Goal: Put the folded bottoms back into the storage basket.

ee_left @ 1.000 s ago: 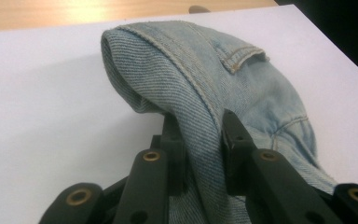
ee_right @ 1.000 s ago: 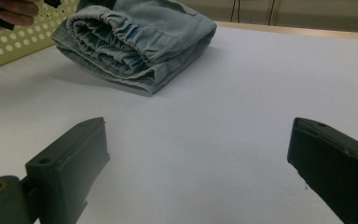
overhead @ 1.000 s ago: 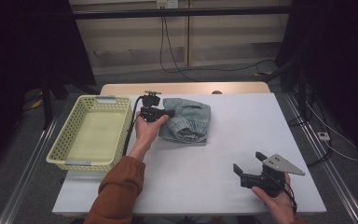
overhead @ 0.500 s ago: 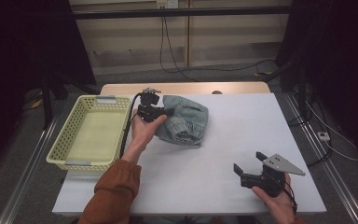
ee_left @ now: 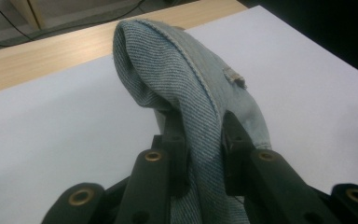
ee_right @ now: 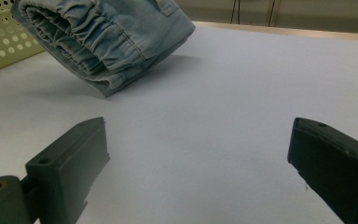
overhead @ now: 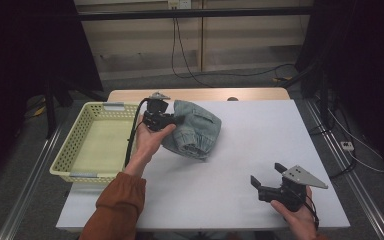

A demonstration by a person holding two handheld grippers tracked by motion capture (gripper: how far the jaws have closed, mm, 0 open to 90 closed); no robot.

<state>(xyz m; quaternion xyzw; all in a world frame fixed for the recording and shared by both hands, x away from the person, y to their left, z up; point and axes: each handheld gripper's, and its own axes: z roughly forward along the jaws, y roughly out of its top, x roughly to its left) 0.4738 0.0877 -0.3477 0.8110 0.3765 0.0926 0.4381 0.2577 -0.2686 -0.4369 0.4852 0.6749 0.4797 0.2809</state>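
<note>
A folded light-blue denim garment (overhead: 195,129) hangs tilted above the white table (overhead: 260,145), lifted at its left edge. My left gripper (overhead: 172,120) is shut on that edge; in the left gripper view the denim (ee_left: 186,88) is pinched between the two black jaws and drapes over them. In the right gripper view the same denim bundle (ee_right: 107,39) floats clear of the table with a shadow below it. My right gripper (overhead: 269,179) rests near the table's front right, jaws wide open with nothing between them (ee_right: 200,158).
A pale yellow-green perforated basket (overhead: 72,150) stands at the table's left, beside the left hand; its corner shows in the right gripper view (ee_right: 0,42). A wooden strip (overhead: 200,94) runs along the table's far edge. Cables lie on the floor beyond.
The left gripper has risen and shifted slightly left with the denim, lifting the garment's left side off the table so it hangs tilted. The right gripper has stayed in place.
</note>
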